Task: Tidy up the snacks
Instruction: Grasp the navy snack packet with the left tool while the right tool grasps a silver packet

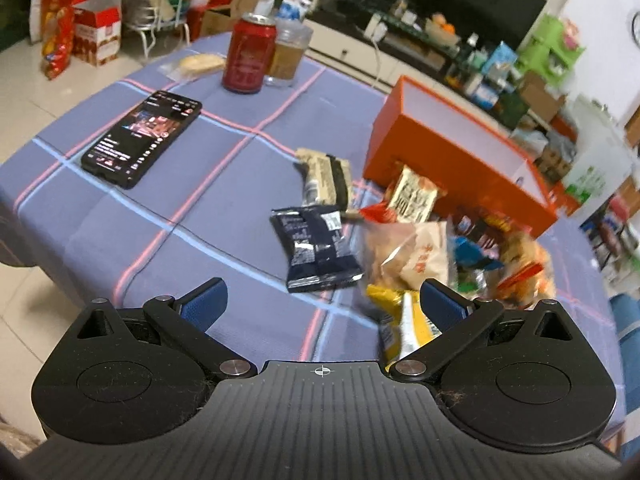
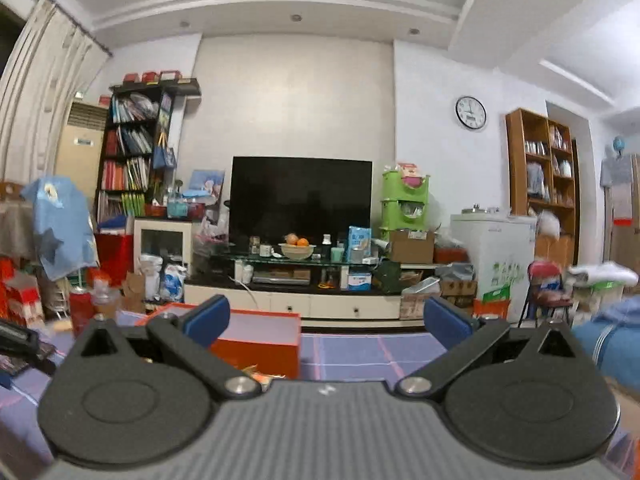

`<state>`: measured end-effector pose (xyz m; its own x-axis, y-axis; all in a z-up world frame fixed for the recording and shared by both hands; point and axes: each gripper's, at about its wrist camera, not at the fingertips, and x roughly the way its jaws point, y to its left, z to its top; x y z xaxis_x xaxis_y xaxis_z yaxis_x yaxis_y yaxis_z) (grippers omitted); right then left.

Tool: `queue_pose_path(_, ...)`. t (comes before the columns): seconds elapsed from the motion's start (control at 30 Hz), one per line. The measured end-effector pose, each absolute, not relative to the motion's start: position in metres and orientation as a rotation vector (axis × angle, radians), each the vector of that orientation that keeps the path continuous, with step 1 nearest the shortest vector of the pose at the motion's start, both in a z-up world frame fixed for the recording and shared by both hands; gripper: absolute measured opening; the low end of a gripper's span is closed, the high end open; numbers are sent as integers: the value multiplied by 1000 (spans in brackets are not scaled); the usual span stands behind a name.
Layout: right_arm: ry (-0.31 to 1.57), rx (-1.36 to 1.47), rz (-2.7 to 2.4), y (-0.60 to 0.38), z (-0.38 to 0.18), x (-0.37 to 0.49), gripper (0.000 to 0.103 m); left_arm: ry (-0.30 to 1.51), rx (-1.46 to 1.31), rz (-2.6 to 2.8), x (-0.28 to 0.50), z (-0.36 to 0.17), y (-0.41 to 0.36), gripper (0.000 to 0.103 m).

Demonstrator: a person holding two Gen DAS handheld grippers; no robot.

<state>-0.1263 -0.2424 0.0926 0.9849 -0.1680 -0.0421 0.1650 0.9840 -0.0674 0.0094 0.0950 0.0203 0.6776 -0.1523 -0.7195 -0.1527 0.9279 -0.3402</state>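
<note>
We see both views evenly lit by indoor ceiling light, the recessed ceiling spots [image 2: 296, 18] glowing softly in the right wrist view. Shadows on the worktop [image 1: 132, 208] are faint and diffuse. In the left wrist view the snack pile [image 1: 436, 256] and orange box [image 1: 448, 148] are smeared by motion blur, while the phone [image 1: 142, 138] stays fairly sharp. Fisheye distortion bends walls and ceiling lines, and the corners darken. We notice glare on the phone screen is slight.
</note>
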Motion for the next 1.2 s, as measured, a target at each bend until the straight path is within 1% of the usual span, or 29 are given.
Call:
queue_pose_path(0.1, 162, -94, -133, -251, 89, -103, 103, 824, -421, -29, 12, 23, 95, 88)
queue_pose_path(0.27, 462, -83, -16, -253, 55, -45, 103, 753, -383, 41, 18, 30, 92, 88)
queue_pose_path(0.33, 546, -70, 9, -251, 44, -24, 103, 773, -338, 48, 27, 28, 90, 88)
queue_pose_path(0.4, 603, 8, 55, -260, 33, -3, 102, 813, -353, 29, 36, 24, 94, 88)
queue_pose_path(0.5, 639, -8, 83, -254, 19, 18, 101, 809, -367, 75, 47, 20, 100, 88)
queue_pose_path(0.63, 680, -72, 118, -257, 2, 29, 88, 806, -330, 79, 56, 12, 98, 88)
queue_pose_path(0.8, 744, -104, 154, -248, -17, 36, 86, 835, -365, 70, 60, -3, 100, 88)
queue_pose_path(0.83, 754, -107, 147, -247, -20, 40, 84, 843, -360, 76, 60, -5, 100, 88)
queue_pose_path(0.87, 766, -102, 140, -248, -22, 44, 79, 847, -353, 81, 60, -6, 99, 88)
queue_pose_path(0.93, 818, -60, 128, -255, -27, 53, 72, 856, -332, 97, 60, -8, 96, 88)
queue_pose_path(1.03, 854, -91, 90, -254, -33, 58, 72, 874, -326, 106, 62, -13, 94, 88)
queue_pose_path(1.07, 859, -100, 72, -254, -34, 58, 74, 871, -337, 114, 63, -14, 93, 88)
queue_pose_path(1.2, 857, -87, 66, -254, -34, 58, 75, 853, -341, 144, 72, -19, 84, 88)
